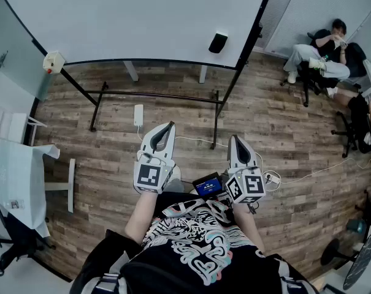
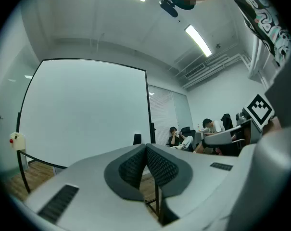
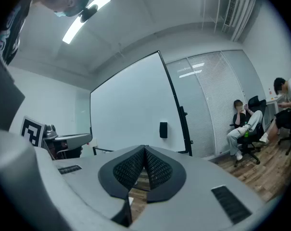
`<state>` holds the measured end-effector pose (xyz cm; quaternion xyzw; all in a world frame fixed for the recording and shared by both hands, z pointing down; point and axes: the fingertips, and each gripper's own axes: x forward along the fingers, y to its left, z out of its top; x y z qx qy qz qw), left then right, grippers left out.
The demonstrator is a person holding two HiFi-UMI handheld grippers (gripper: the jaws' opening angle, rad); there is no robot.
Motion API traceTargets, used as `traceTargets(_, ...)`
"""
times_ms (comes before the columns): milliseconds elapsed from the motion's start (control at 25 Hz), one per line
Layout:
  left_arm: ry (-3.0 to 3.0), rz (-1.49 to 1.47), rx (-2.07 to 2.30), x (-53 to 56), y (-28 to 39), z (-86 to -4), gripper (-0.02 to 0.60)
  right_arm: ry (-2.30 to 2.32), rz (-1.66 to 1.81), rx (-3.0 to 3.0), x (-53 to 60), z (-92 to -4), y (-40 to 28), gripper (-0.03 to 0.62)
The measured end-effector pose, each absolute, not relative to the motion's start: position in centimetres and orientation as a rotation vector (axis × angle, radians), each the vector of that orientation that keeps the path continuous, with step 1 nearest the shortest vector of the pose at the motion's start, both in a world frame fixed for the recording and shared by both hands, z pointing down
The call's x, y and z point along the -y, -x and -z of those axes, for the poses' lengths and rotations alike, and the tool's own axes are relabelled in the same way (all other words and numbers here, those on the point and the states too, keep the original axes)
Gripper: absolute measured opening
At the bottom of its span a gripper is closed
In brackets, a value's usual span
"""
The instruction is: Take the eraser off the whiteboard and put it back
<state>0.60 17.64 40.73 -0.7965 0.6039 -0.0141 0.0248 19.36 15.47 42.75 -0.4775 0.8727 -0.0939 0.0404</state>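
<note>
A black eraser sticks to the white whiteboard near its lower right corner; it also shows as a small dark block in the right gripper view and at the board's right edge in the left gripper view. My left gripper and right gripper are held level side by side, well short of the board. Both are shut with nothing between the jaws, tips touching.
The whiteboard stands on a black frame over a wood floor. A white power strip and cable lie below it. People sit on office chairs at the right. A white table is at the left.
</note>
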Motion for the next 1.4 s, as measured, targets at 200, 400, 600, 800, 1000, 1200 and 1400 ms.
traceTargets(200, 2.419, 0.125, -1.848, -18.5, -1.8, -40.3, 0.026, 1.448, 0.293, -2.676, -15.9, -42.7, -20.0, 0.028)
traceTargets(400, 2.420, 0.126, -1.866, -19.5, -2.1, -40.6, 0.025, 1.428, 0.301, -2.676, -16.3, -42.7, -20.1, 0.028)
traceTargets(600, 2.412, 0.113, -1.902, -18.8, -1.3, -41.1, 0.026, 1.398, 0.292, -2.708, -15.4, -42.8, -19.0, 0.029)
traceTargets(800, 2.425, 0.092, -1.907, -16.1, 0.4, -41.9, 0.026, 1.425, 0.292, -2.715, -12.9, -43.5, -17.6, 0.029)
traceTargets(1000, 2.464, 0.115, -1.877, -11.1, 3.0, -43.2, 0.026, 1.518, 0.306, -2.692, -8.2, -44.7, -16.0, 0.029)
traceTargets(1200, 2.506, 0.133, -1.828, -4.3, 6.2, -42.7, 0.026, 1.622, 0.308, -2.657, -2.0, -44.7, -13.4, 0.029)
traceTargets(1400, 2.542, 0.091, -1.776, 1.9, 9.6, -42.3, 0.026, 1.672, 0.339, -2.595, 3.1, -44.5, -10.1, 0.031)
